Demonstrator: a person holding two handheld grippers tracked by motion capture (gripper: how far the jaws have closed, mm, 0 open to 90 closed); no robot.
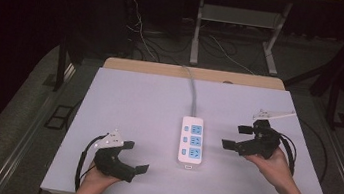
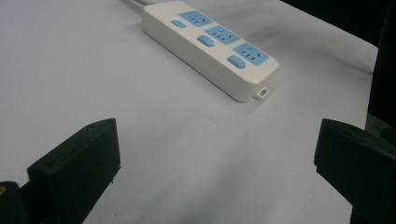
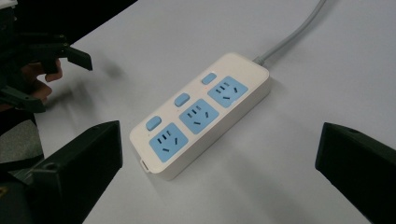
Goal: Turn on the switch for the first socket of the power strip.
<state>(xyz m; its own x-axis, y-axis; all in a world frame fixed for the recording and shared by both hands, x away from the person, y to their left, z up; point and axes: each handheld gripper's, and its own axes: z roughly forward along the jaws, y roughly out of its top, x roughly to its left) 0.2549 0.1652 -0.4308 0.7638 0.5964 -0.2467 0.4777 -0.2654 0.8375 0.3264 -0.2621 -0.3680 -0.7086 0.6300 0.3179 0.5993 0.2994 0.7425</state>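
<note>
Right now both hands are poised and nothing has been touched, so this reads as the approach step, before any contact. The white plastic three-outlet power strip with blue socket faces (image 1: 190,142) lies flat in the middle of the pale grey bench (image 1: 129,101), its long side running away from the person and its grey cable (image 1: 192,89) trailing off over the far edge. The left gripper (image 1: 134,157) sits low near the front-left of the bench, well apart from the strip, jaws spread wide with nothing between them. The right gripper (image 1: 235,137) hovers just to the strip's right, also released and empty, and it looks the closer of the two. From the right gripper view the strip (image 3: 201,114) sits between and beyond the two black jaws, angled across the frame; the left gripper (image 3: 42,74) shows farther off at the upper left. Three small blue rocker switches (image 3: 181,99) line one side, one beside each socket (whether they are on or off is too small to tell). No plug sits in any outlet. A little white hanging tab (image 2: 262,93) sticks out at the near end. My read: the next move calls for one gripper to close the gap and line up squarely, either across the strip's narrow body or onto a switch, with a light touch, since that smooth casing could skid on the bench.
</note>
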